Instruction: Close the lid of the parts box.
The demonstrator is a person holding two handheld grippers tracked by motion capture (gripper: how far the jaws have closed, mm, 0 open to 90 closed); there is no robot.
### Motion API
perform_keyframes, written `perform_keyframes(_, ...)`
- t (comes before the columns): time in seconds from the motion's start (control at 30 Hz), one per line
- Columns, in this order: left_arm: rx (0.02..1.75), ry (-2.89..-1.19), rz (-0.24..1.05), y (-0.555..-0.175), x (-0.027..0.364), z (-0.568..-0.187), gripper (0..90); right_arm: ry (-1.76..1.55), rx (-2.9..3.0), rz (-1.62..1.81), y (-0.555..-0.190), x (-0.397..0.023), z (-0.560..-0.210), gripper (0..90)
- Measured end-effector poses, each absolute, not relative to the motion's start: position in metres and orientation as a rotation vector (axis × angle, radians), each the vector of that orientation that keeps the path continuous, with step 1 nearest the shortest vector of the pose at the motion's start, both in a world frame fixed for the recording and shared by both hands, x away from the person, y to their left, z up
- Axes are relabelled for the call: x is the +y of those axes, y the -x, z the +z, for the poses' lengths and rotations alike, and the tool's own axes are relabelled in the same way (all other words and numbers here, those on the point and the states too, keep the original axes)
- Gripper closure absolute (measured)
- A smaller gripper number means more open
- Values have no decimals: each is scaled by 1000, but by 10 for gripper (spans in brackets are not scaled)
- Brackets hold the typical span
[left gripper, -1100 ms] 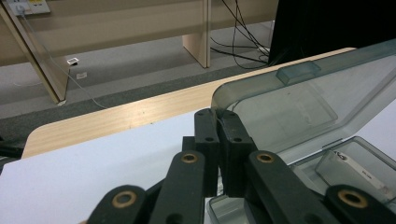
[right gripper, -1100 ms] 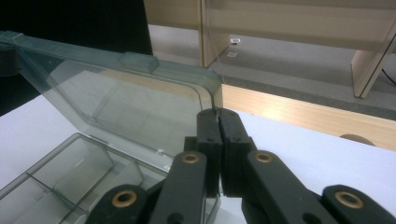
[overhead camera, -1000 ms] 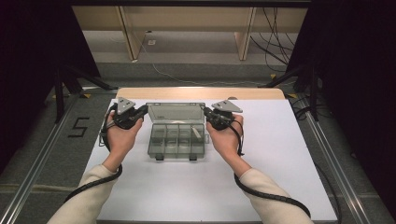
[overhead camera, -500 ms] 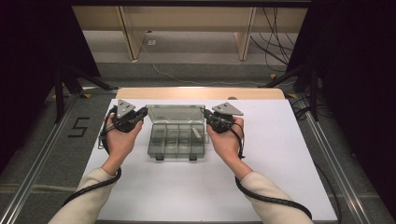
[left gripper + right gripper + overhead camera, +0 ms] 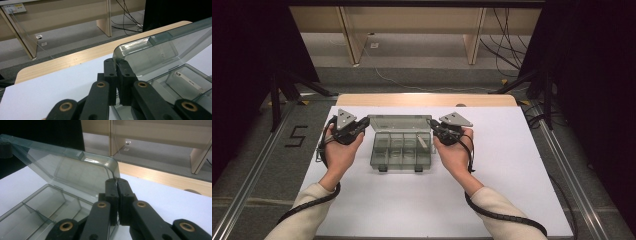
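Note:
A clear grey compartment box (image 5: 387, 159) lies in the middle of the white table, with its lid (image 5: 399, 123) raised and leaning back. My left gripper (image 5: 363, 123) is shut on the lid's left corner; in the left gripper view the black jaws (image 5: 117, 62) pinch the lid's rim (image 5: 160, 48). My right gripper (image 5: 431, 125) is shut on the lid's right corner, and in the right gripper view its jaws (image 5: 116, 181) clamp the lid's edge (image 5: 75, 171). One compartment holds a small white strip (image 5: 186, 80); the compartments (image 5: 37, 207) near the right gripper look bare.
The white table sheet (image 5: 512, 165) runs wide on every side of the box. A wooden strip (image 5: 427, 99) borders its far edge. Beyond stand bench legs (image 5: 349, 35) and floor cables (image 5: 507, 30). A "5" mark (image 5: 296, 136) is on the floor at the left.

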State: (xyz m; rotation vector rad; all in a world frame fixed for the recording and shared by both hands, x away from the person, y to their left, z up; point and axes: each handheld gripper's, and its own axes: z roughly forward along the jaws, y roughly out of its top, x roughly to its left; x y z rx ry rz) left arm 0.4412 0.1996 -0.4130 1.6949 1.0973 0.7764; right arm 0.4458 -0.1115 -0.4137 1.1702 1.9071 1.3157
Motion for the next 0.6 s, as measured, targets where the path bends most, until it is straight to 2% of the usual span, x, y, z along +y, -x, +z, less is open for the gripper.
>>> perform_keyframes(0.6, 1072, -1718, 788, -432, 200, -417, 859, -1141, 1913, 1309, -438, -113, -417, 885)
